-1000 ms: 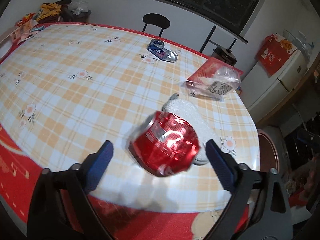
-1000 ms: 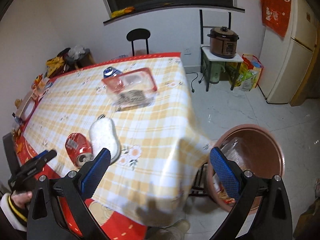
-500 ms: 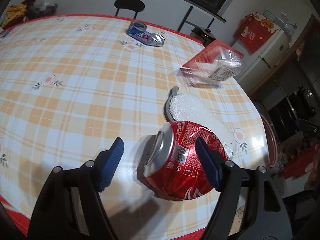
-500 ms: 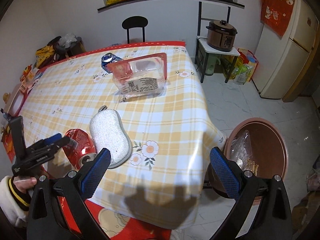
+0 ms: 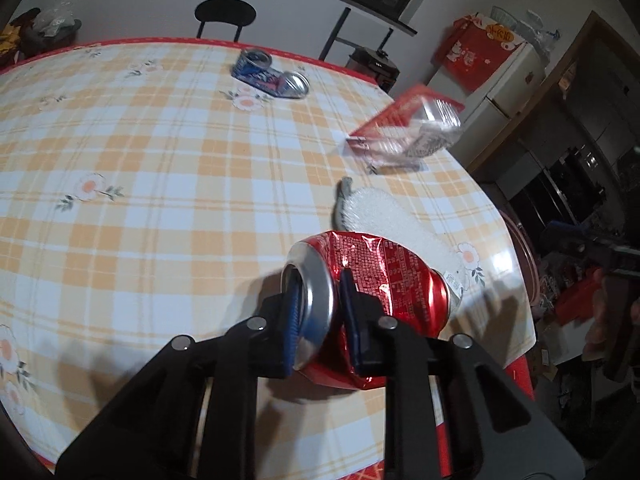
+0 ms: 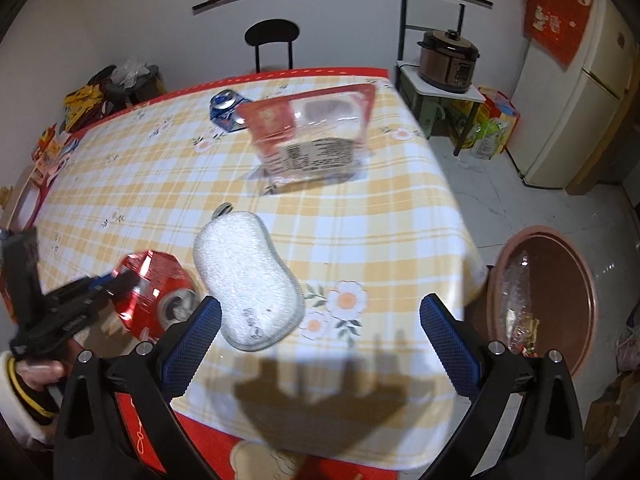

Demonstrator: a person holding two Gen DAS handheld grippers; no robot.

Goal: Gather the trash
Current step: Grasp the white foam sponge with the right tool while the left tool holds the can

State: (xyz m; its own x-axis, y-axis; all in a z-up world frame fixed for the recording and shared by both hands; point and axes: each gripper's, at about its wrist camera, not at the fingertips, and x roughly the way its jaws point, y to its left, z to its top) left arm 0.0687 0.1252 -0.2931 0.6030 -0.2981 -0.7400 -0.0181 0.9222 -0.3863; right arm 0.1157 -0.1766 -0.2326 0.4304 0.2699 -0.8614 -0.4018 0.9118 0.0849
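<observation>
A crushed red can (image 5: 384,280) lies on its side near the front edge of the checked table (image 5: 160,168). My left gripper (image 5: 320,312) is shut on it, one pad inside the can's mouth and one outside, pinching the rim. In the right wrist view the red can (image 6: 156,284) and the left gripper (image 6: 116,282) sit at the lower left, held by a sleeved hand. My right gripper (image 6: 318,312) hangs open above the table's front edge, nothing between its fingers. A crushed blue can (image 5: 268,74) lies at the far side. A clear plastic box with a red rim (image 6: 316,136) stands mid-table.
A white sponge (image 6: 246,280) lies just right of the red can. A round brown bin (image 6: 544,300) with wrappers inside stands on the floor off the table's right corner. A black chair (image 6: 272,36), a cooker on a stool (image 6: 448,58) and a fridge (image 6: 576,92) stand behind.
The left jaws went from wide open around the red can to shut on its rim, after the gripper came down to it. The right gripper moved in over the table, closer to the sponge.
</observation>
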